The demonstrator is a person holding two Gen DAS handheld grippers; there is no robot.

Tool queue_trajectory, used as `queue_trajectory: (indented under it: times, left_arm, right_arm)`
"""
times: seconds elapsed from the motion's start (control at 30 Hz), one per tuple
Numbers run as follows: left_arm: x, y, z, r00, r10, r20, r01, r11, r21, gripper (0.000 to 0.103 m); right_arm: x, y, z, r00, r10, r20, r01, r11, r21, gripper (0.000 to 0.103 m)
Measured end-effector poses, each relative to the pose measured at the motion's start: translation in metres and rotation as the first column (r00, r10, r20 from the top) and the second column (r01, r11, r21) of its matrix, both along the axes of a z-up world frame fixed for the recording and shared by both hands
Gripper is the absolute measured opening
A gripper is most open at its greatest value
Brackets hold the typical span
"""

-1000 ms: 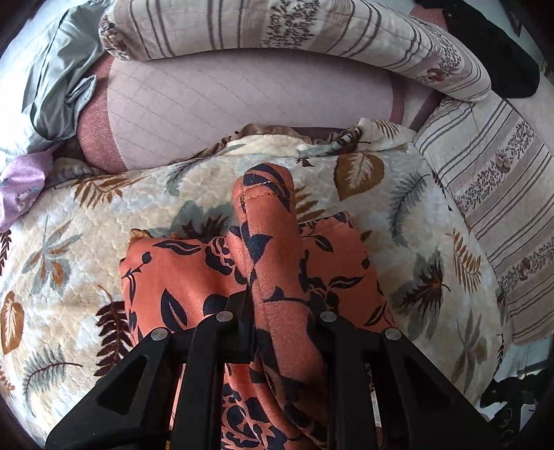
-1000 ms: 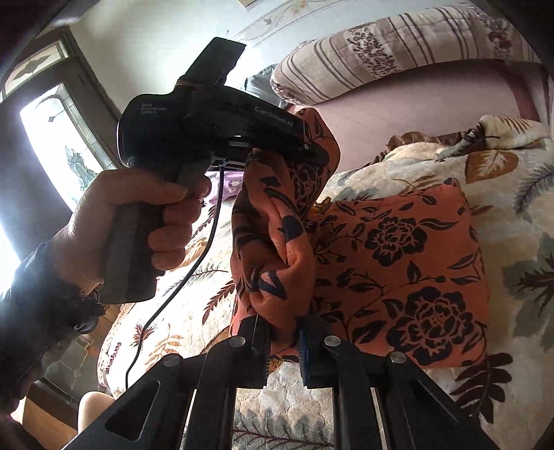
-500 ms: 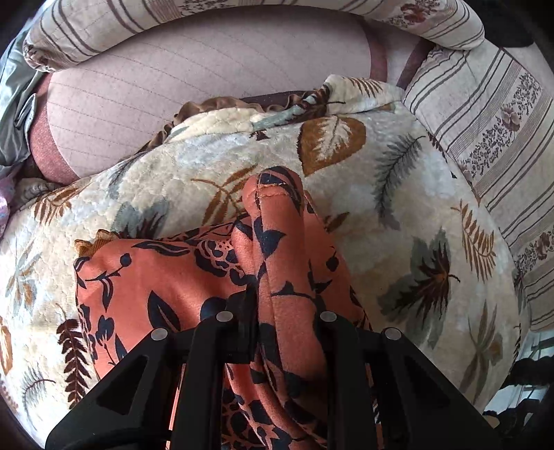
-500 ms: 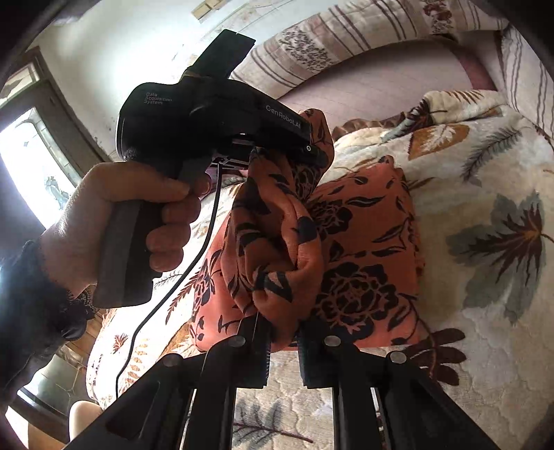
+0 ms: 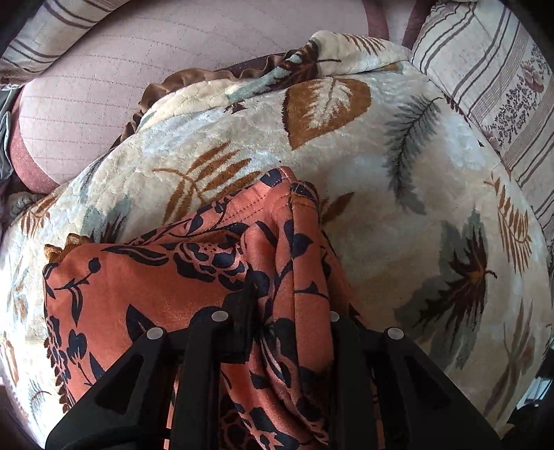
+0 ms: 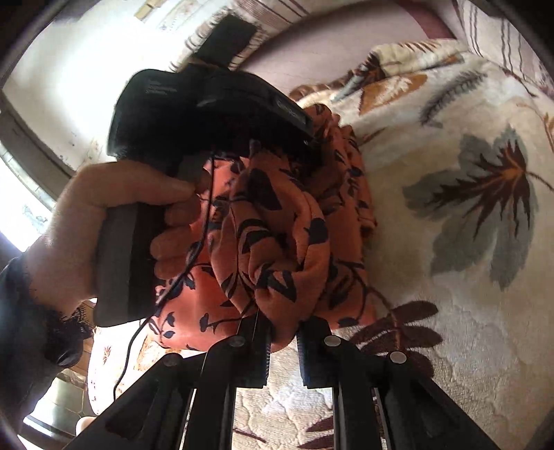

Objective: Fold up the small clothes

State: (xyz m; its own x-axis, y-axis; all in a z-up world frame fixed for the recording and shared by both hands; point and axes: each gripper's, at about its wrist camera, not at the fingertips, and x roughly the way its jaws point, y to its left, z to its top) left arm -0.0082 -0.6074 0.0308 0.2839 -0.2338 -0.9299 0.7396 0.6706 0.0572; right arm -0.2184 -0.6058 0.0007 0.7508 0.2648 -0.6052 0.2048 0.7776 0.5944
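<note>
An orange garment with dark blue flowers (image 5: 145,284) lies partly on a cream leaf-patterned blanket (image 5: 398,180). My left gripper (image 5: 287,311) is shut on a bunched fold of the garment, its hemmed corner sticking up past the fingers. In the right wrist view my right gripper (image 6: 282,339) is shut on another fold of the same garment (image 6: 277,242), held above the blanket (image 6: 450,311). The left gripper's black body (image 6: 207,110) and the hand holding it are close on the left, with the cloth hanging between both grippers.
A pink quilted mattress (image 5: 121,79) lies beyond the blanket. Striped pillows sit at the far left (image 5: 41,31) and right (image 5: 502,86). A window and wall (image 6: 52,86) show at the left in the right wrist view.
Both grippers carried the held edge over toward the right across the lower layer, narrowing the spread garment. The grips did not change.
</note>
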Motion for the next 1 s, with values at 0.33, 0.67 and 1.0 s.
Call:
queue_trajectory:
  times: [0.33, 0.67, 1.0]
  left_arm:
    - [0.028, 0.048, 0.026, 0.951, 0.023, -0.308, -0.103, 0.964, -0.245, 0.024]
    - [0.015, 0.076, 0.093, 0.967, -0.017, -0.255, -0.084, 0.921, -0.381, 0.024]
    - [-0.018, 0.21, 0.049, 0.99, 0.056, -0.126, -0.097, 0.932, -0.349, 0.024]
  right_arm:
    - [-0.001, -0.006, -0.019, 0.999, -0.03, -0.031, 0.031, 0.999, 0.043, 0.011]
    - [0.002, 0.003, -0.017, 0.996, -0.055, -0.073, 0.055, 0.998, 0.002, 0.015]
    - [0.004, -0.005, 0.066, 0.997, -0.077, 0.012, 0.078, 0.977, -0.2, 0.04]
